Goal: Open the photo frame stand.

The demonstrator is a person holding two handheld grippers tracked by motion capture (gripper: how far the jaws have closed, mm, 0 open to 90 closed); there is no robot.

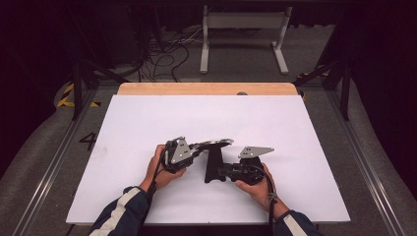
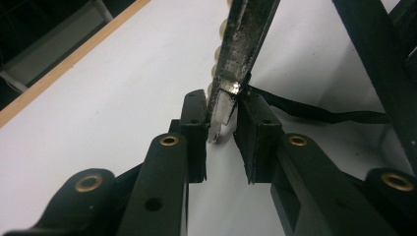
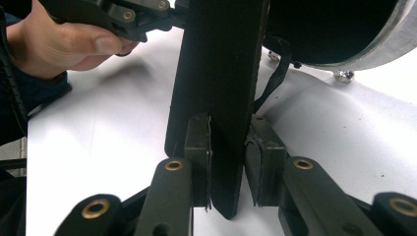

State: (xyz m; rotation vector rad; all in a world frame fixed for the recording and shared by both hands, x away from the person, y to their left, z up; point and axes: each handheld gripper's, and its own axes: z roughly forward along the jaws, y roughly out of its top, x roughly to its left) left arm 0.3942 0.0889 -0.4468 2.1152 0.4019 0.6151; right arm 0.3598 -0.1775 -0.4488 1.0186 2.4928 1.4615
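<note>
High view: person at white table [image 1: 147, 128], both hands near the front edge, one gripper in each. Between them an object w/ a flat black strap-like part [image 1: 214, 164] and a silver-rimmed rounded part [image 1: 216, 143] at its far end; what the object is can't be told.

Left gripper [image 1: 196, 150] approaches from the left, pointing right toward the silver rim. Left gripper view: pads clamped on a thin, worn metal edge [image 2: 231, 73] w/ a row of pale beads [image 2: 216, 59] along one side; thin black cord [image 2: 319, 114] trails off to the right on the table.

Right gripper [image 1: 216, 172] comes from the right, pointing left at the black part's near end. Right gripper view: jaws clamped on the flat black part [image 3: 221, 73], one pad on each face, part standing upright between them. Behind it, the rounded dark body w/ grey rim [image 3: 373, 49], lifted, a small stud [image 3: 344, 75] beneath. Left hand [image 3: 59, 44] shows upper left.
</note>
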